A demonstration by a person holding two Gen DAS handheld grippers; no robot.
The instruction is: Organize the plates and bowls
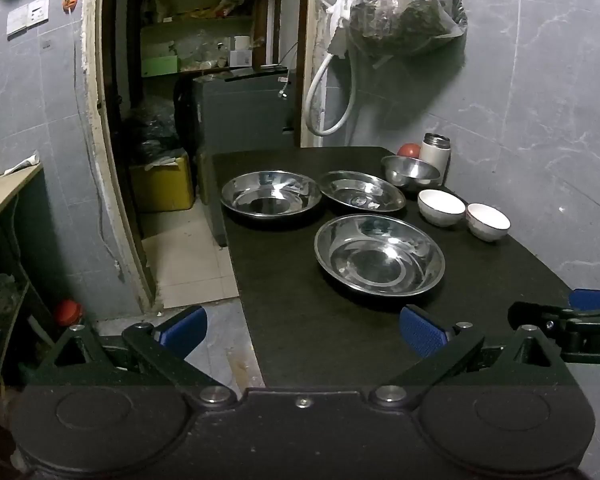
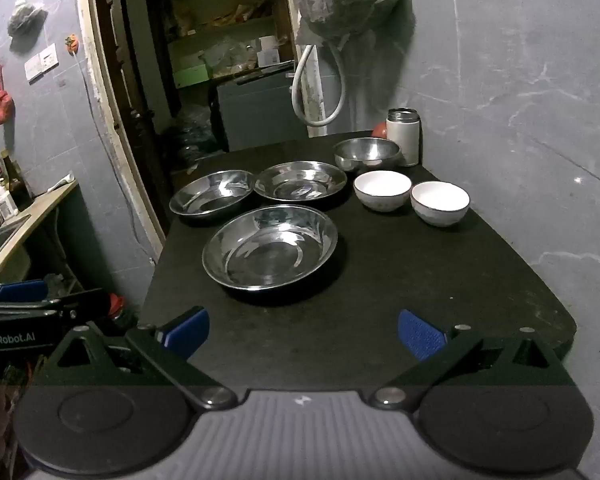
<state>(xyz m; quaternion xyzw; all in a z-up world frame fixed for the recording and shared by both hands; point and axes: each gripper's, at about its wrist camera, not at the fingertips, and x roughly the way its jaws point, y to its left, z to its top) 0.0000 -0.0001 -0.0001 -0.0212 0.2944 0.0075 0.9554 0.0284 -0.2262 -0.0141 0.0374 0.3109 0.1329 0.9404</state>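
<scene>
Black table [image 2: 380, 280] stood against a grey tiled wall, bearing six vessels. Nearest steel plate [image 2: 269, 247] lay at 12 o'clock from the right gripper [image 2: 303, 334], near the table's middle. Two further steel plates sat behind it: one at 11 o'clock [image 2: 212, 194], one at 12 o'clock [image 2: 301, 181], rims just beside each other. Steel bowl [image 2: 367, 153] stood at 1 o'clock, far end, just beside a white flask [image 2: 403, 136] with a red object behind. Two white bowls, [image 2: 382, 190] and [image 2: 440, 203], sat side by side at 1 o'clock. Right gripper: blue-padded fingers spread wide, holding nothing. Left gripper [image 1: 303, 330]: fingers likewise wide and empty, over the table's near-left edge, nearest plate at its 1 o'clock.
</scene>
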